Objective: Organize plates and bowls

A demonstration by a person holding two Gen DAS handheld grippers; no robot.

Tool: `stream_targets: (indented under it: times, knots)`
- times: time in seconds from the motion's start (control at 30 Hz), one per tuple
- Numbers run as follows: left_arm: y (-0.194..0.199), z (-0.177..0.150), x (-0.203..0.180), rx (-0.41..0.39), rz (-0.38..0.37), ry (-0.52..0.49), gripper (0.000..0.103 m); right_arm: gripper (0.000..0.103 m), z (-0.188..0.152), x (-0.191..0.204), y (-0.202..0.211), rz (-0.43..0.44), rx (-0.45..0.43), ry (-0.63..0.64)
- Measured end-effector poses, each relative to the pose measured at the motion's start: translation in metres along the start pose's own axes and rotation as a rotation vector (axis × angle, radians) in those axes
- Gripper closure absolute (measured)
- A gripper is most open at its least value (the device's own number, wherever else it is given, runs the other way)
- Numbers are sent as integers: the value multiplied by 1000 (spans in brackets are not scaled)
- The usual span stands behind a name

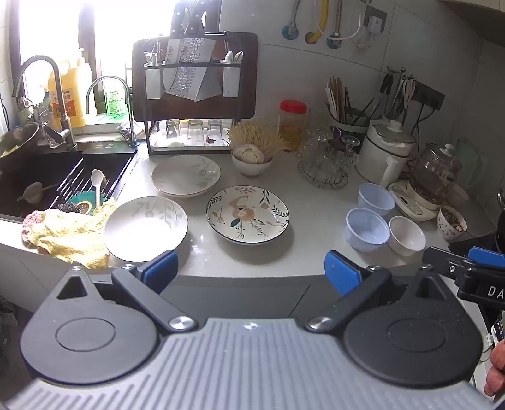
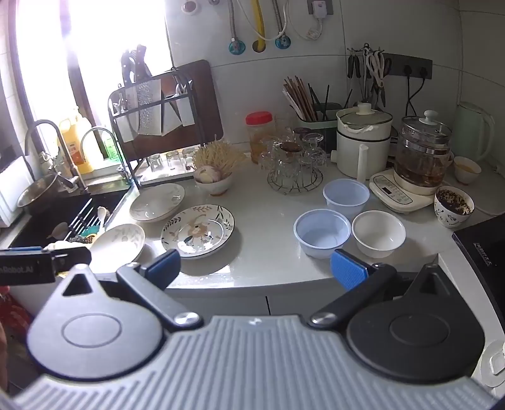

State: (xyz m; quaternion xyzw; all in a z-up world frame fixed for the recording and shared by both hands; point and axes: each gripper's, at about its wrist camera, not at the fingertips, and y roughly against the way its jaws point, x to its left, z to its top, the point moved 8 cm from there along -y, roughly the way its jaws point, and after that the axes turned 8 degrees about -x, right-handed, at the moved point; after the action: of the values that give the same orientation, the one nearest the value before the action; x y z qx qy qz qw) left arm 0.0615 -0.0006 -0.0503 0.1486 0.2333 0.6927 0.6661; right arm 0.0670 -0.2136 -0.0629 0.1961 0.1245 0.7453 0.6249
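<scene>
Nothing stacked yet. I hold left gripper (image 1: 251, 268) and right gripper (image 2: 255, 268) fingers apart, empty. Floral plate (image 1: 247, 214) lies flat on tabletop (image 1: 315, 227); two pale plates (image 1: 145, 227) left, three bowls (image 1: 367, 229) right, all separate.

Both tongs (image 1: 251, 268) (image 2: 255, 268) wide apart, empty

The window (image 1: 63, 28) is washed out by glare, so nothing beyond it can be made out. The right gripper (image 1: 479, 268) is cut off by the frame edge in the left wrist view. The stove top (image 2: 486, 252) is cropped at the right edge.
</scene>
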Motion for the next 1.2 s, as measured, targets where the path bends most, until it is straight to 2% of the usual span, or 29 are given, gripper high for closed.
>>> stream_targets:
  times: [0.27, 0.5, 1.2]
  knots:
    - [5, 3, 9, -5, -23, 3, 2, 0, 1, 2, 4, 5, -21, 5]
    - [8, 1, 4, -10, -18, 4, 2, 0, 7, 11, 5, 0, -31, 16]
    - [18, -7, 11, 4, -6, 7, 2, 0, -6, 17, 13, 27, -29, 16]
